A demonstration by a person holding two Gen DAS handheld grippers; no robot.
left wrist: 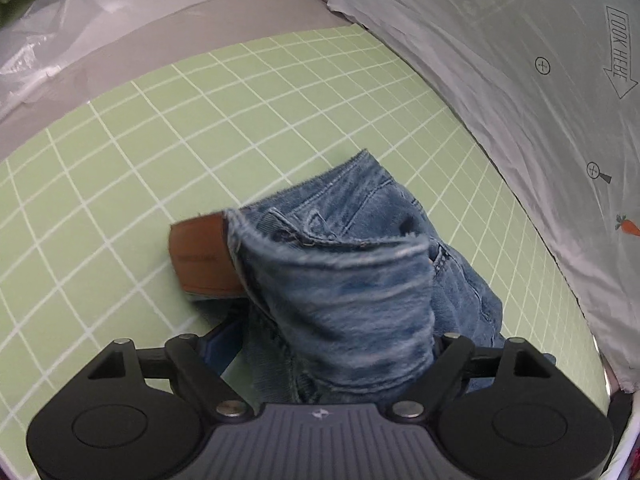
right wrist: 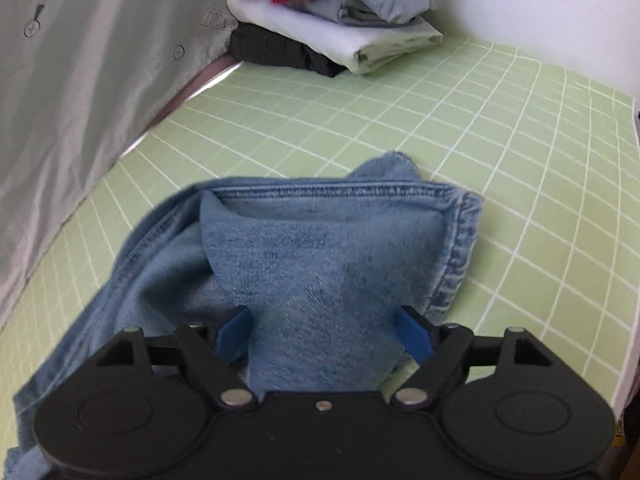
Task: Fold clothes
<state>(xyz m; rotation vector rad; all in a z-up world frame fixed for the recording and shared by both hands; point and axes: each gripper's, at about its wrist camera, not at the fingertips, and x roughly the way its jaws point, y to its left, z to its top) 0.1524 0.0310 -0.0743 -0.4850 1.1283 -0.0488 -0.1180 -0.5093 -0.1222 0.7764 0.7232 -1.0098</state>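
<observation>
A pair of blue jeans (left wrist: 340, 272) lies bunched on the green grid mat (left wrist: 120, 160), its brown leather waistband patch (left wrist: 200, 260) facing up on the left. My left gripper (left wrist: 332, 340) stands wide over the waistband end, with denim heaped loosely between the jaws. Only its left blue finger (left wrist: 222, 344) shows. In the right wrist view, another part of the jeans (right wrist: 320, 240), with a stitched hem, is folded over. My right gripper (right wrist: 322, 332) is open there, and a hump of denim sits between its blue fingers (right wrist: 230, 334) without being pinched.
A stack of folded clothes (right wrist: 332, 28) sits at the far edge of the mat (right wrist: 520, 160). A white printed plastic sheet (left wrist: 520, 80) borders the mat, and shows again as the white sheet (right wrist: 60, 100) at the left. Clear plastic (left wrist: 40, 40) lies at the far left.
</observation>
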